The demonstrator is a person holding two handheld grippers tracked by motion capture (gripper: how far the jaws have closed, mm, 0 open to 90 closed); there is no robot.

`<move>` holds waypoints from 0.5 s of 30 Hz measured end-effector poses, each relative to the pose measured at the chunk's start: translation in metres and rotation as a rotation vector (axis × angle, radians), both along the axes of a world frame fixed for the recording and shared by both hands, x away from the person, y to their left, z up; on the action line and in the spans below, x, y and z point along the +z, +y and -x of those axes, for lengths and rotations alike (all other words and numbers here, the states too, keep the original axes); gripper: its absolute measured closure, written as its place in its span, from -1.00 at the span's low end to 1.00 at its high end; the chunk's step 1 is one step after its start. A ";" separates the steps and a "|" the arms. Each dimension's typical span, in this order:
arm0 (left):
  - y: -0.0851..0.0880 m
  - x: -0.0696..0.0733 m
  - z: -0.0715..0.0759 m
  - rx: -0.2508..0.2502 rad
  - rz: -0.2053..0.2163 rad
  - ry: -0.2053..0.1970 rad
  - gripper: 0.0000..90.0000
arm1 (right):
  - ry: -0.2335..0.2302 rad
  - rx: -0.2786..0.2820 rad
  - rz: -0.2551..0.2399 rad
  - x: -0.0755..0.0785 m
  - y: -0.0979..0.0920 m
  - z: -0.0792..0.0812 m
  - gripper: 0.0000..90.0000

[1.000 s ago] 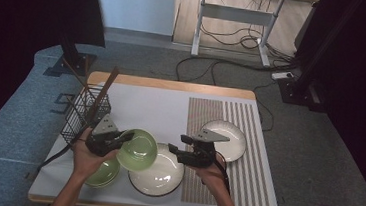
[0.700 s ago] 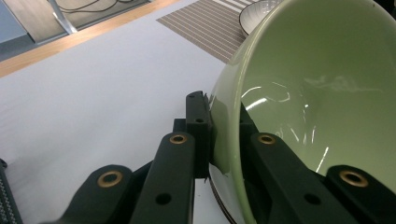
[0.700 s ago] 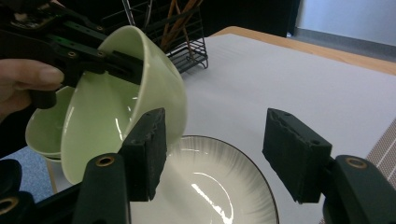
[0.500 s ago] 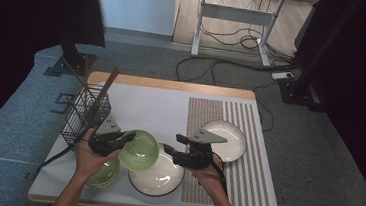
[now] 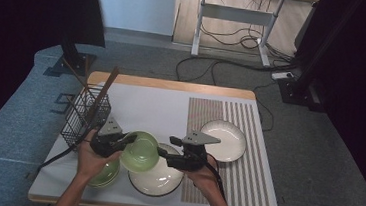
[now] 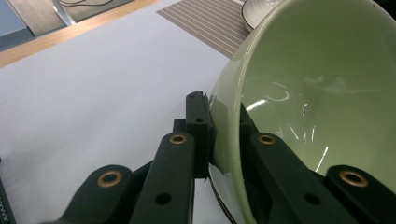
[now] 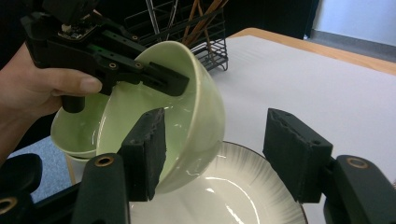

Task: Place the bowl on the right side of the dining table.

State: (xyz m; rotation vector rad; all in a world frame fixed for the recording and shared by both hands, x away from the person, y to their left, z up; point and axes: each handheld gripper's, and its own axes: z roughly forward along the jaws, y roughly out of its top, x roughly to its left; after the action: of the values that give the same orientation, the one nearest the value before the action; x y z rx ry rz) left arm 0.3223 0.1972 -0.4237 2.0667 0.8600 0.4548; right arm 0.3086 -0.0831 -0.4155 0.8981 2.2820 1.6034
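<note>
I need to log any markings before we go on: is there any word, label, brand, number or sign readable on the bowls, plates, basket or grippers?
None: no readable text on the green bowl, the plates, the wire basket, or the left gripper or right gripper.

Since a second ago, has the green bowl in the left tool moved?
No. The green bowl hangs in the same spot beside the wire basket, above the white plate's left edge.

Green bowl [image 5: 140, 152] now slightly nearer the right hand-held gripper [image 5: 165, 154].
</note>
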 end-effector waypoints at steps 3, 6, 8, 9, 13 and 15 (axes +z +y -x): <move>-0.001 -0.001 0.000 0.002 0.000 0.000 0.86 | 0.003 0.004 0.004 -0.001 0.002 0.000 -0.13; -0.002 -0.002 0.001 0.002 -0.002 0.002 0.86 | 0.000 0.002 0.015 -0.004 0.005 0.000 -0.12; -0.004 -0.003 0.001 0.003 -0.005 0.006 0.86 | -0.005 0.002 0.026 -0.005 0.007 0.000 -0.11; -0.005 -0.004 0.001 0.004 -0.006 0.007 0.86 | -0.003 0.003 0.030 -0.006 0.008 0.000 -0.11; -0.006 -0.005 0.001 0.003 -0.007 0.010 0.86 | 0.005 0.006 0.048 -0.010 0.011 -0.001 -0.09; -0.007 -0.005 0.001 0.003 -0.003 0.010 0.86 | 0.012 0.000 0.054 -0.012 0.012 -0.001 -0.08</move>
State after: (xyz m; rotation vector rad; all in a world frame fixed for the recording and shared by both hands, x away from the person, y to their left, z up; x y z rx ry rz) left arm 0.3209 0.1905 -0.4283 2.0724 0.8684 0.4480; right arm 0.3100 -0.0715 -0.4276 0.8969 2.3215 1.5331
